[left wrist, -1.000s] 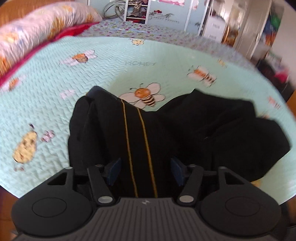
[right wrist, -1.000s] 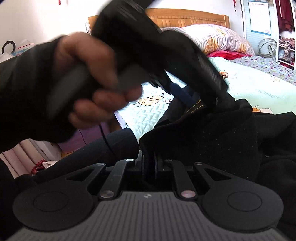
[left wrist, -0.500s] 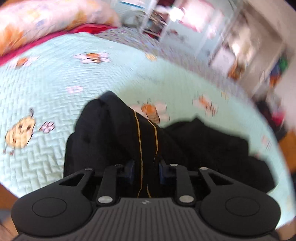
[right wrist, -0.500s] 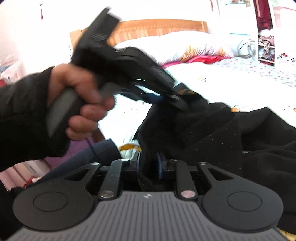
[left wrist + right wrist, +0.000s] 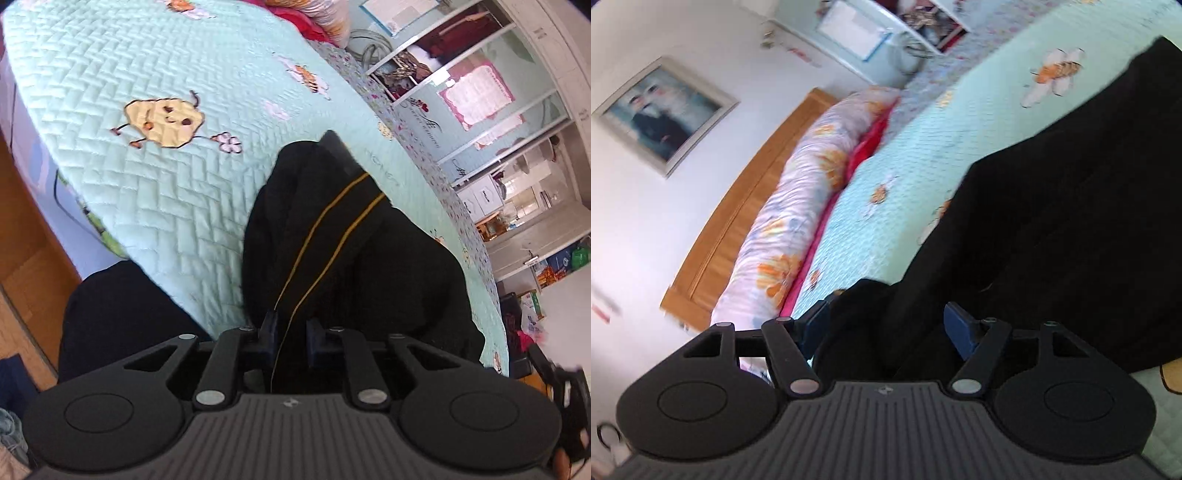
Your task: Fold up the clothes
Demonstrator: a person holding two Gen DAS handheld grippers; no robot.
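The left hand-held gripper [image 5: 290, 334] points steeply down, rolled sideways, its jaws closing, with black cloth [image 5: 332, 251] pinched between the blue pads. The right hand-held gripper [image 5: 888, 328], also rolled, is opening; the pads stand apart from the cloth lying loose between them.

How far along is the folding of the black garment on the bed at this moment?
Early stage. Nothing looks folded: the black garment lies bunched on the mint quilt. In hand: the left gripper is closing on its yellow-striped band, while the right gripper is opening, cloth loose between its fingers. Left: spreading it flat and every fold.
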